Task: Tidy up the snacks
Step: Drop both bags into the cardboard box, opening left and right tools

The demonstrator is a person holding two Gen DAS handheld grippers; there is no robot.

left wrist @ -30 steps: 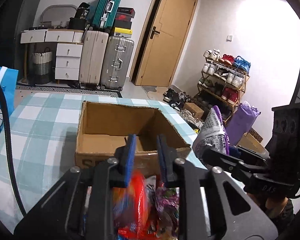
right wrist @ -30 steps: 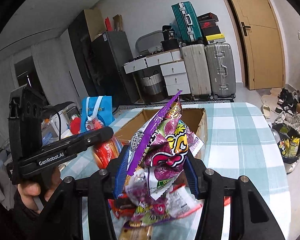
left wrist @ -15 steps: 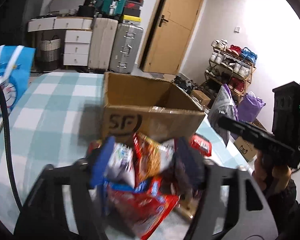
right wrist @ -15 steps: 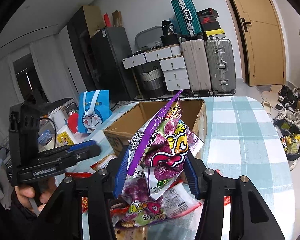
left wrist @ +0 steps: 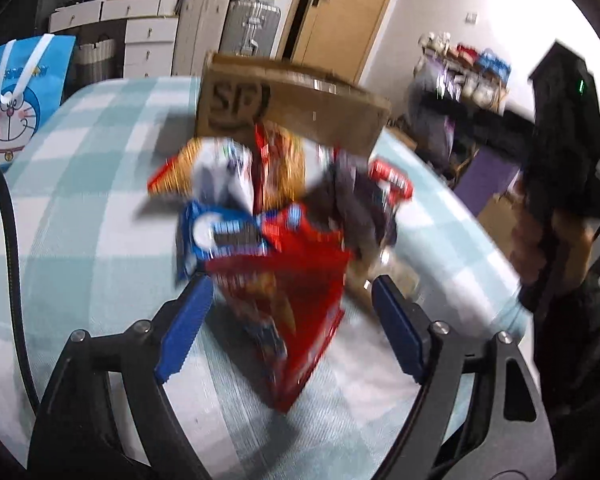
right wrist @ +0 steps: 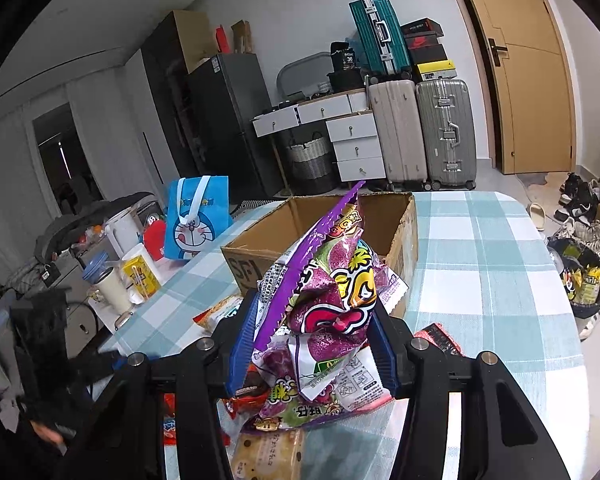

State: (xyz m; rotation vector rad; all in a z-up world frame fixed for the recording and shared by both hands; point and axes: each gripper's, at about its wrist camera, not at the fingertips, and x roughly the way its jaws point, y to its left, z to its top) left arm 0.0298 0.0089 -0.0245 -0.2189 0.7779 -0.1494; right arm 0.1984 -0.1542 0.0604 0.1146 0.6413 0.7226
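My left gripper hangs low over a pile of snack packs on the checked tablecloth, its jaws opening. A red snack bag lies between the blue pads, and they do not press on it. A blue cookie pack and an orange-and-white bag lie just beyond it. Behind the pile stands the open cardboard box. My right gripper is shut on a crumpled purple snack bag, held above more packs in front of the box.
A blue cartoon bag stands at the table's left. Cups and cartons crowd a side surface beyond it. A waste bin sits past the table's right edge. Suitcases and drawers line the far wall.
My left gripper came down from above the box to the snack pile in front of it, and its jaws went from shut to wide apart. The right gripper kept still with the purple bag.
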